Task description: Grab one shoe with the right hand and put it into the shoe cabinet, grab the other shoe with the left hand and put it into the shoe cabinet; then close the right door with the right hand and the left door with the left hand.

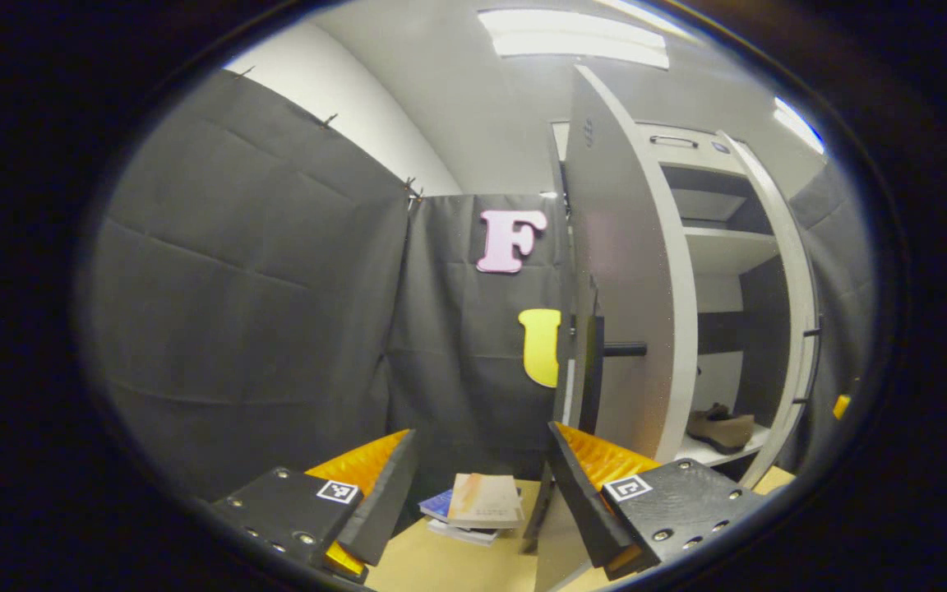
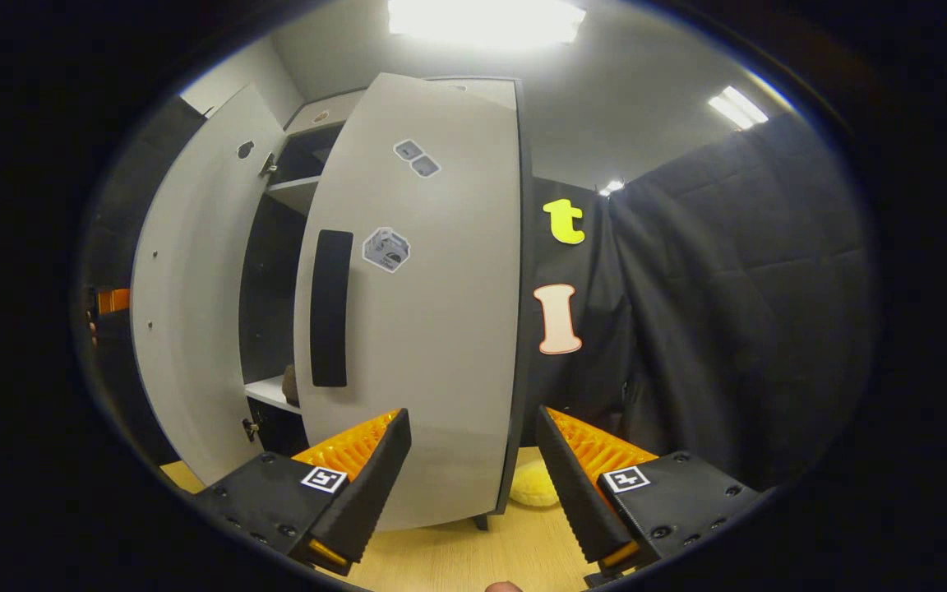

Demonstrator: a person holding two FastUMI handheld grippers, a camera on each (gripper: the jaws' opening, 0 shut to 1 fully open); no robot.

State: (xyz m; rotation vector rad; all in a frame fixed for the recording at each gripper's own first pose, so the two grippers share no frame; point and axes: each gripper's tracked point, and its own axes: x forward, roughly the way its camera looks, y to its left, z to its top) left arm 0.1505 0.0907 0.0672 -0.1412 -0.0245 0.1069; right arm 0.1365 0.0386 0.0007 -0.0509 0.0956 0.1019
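Note:
In the left gripper view the shoe cabinet (image 1: 720, 247) stands at the right with both doors swung out. A brown shoe (image 1: 720, 427) lies on its low shelf. The left door (image 1: 621, 279) is edge-on just ahead of my left gripper (image 1: 482, 485), which is open and holds nothing. In the right gripper view the right door (image 2: 424, 312) with its dark handle (image 2: 331, 308) stands half shut, close in front of my right gripper (image 2: 473, 464), open and holding nothing. A bit of a shoe (image 2: 290, 385) peeks from the shelf (image 2: 270, 393) behind that door.
A small stack of books (image 1: 478, 506) lies on the wooden floor (image 1: 432, 563) between the left fingers. A yellow fluffy thing (image 2: 533, 485) sits on the floor by the right door's lower corner. Black cloth walls close in on both sides. The left door (image 2: 186, 296) stands wide open.

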